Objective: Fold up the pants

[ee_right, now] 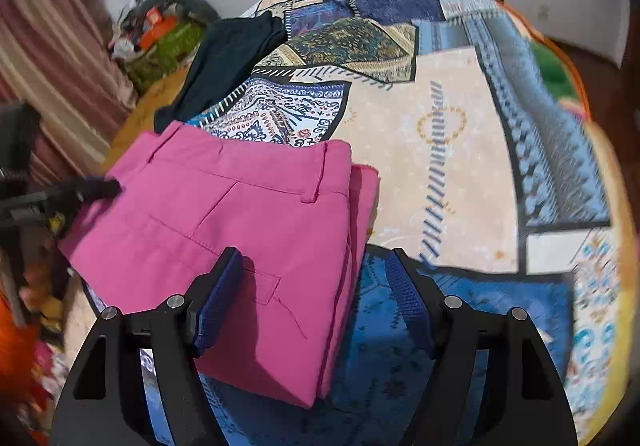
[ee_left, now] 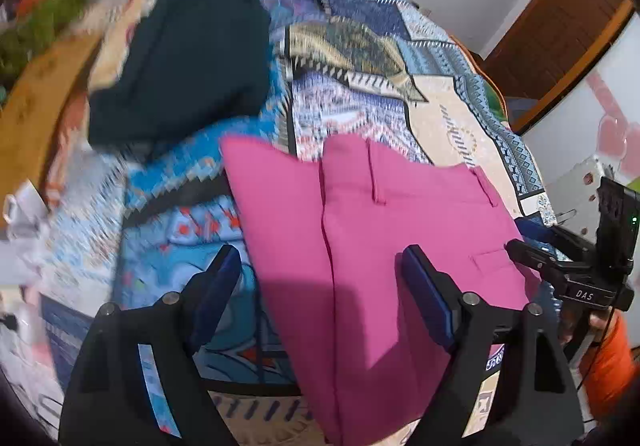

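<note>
**A:** Where are the pink pants (ee_left: 384,246) sitting?

**B:** Folded into a thick stack on the patchwork bedspread (ee_left: 360,58), near edge of the bed. Waistband and belt loops point to the far side, and the back pocket seam shows on top. In the right wrist view the fold edges run down the right side of the stack.

**A:** And the left gripper (ee_left: 320,302)?

**B:** Jaws well apart, nothing pinched. The pants' left edge lies under the gap between the blue pads, but neither pad is pressing on the cloth as far as the view shows.

**A:** Right gripper (ee_right: 316,298)?

**B:** Same story: spread wide, hanging over the right edge of the stack. Its left pad sits over pink fabric and its right pad over blue bedspread. No grip on anything.

**A:** Anything else around?

**B:** A dark folded garment (ee_left: 180,58) lies on the far left of the bed, well apart from the pink stack. An orange sleeve (ee_left: 612,366) shows at the right edge of the left wrist view, by the other gripper's handle. It's all a bit motion-blurred.
</note>
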Available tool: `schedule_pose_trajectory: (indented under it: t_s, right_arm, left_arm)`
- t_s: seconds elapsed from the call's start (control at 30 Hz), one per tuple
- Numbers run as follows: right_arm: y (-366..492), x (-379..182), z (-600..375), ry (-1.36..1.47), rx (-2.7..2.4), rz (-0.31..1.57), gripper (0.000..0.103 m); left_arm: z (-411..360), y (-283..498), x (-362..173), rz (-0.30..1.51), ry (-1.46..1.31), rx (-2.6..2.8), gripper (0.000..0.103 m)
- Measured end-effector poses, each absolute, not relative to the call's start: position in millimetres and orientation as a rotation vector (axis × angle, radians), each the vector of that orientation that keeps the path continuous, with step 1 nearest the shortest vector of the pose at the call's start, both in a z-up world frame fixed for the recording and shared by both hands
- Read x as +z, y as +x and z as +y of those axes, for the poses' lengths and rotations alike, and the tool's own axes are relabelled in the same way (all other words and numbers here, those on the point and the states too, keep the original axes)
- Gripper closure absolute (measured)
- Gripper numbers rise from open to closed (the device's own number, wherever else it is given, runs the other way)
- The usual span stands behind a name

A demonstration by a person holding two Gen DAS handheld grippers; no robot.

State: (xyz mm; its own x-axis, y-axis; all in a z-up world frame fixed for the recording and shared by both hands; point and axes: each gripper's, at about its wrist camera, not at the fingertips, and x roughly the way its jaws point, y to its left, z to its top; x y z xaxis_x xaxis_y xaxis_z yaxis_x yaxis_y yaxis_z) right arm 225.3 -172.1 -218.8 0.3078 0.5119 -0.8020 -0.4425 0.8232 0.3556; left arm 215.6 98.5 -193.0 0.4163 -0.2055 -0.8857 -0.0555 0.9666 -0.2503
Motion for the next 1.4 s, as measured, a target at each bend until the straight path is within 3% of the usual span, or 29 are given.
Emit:
schedule_pose_trajectory:
  t_s: [0.27, 0.33, 0.43, 0.6, 0.67, 0.9, 1.4]
  right_arm:
    - [243, -241, -174, 0.227, 0.663, 1.159, 0.032]
    - [247, -243, -172, 0.241, 0.666, 1.163, 0.035]
    - [251, -246, -168, 0.254, 0.679, 1.168, 0.047]
    - [252, -241, -163, 0.25, 0.687, 1.154, 0.081]
    - [248, -235, -158, 0.191, 0.675, 1.114, 0.088]
    - [246, -202, -152, 0.13, 0.698, 1.004, 0.093]
    - [286, -111, -70, 0.052, 0.771, 0.765, 0.093]
  left_arm:
    - [96, 223, -202, 1.145, -0.303, -0.12, 0.021]
    - [95, 224, -201, 1.14, -0.3, -0.137, 0.031]
    - [95, 226, -199, 1.133, -0.306, -0.153, 0.049]
    - [97, 227, -197, 1.108, -0.323, -0.159, 0.073]
    - [99, 227, -195, 1.097, -0.328, -0.156, 0.083]
    - [100, 224, -173, 1.028, -0.251, -0.113, 0.09]
    - [164, 241, -74, 0.736, -0.158, 0.043, 0.091]
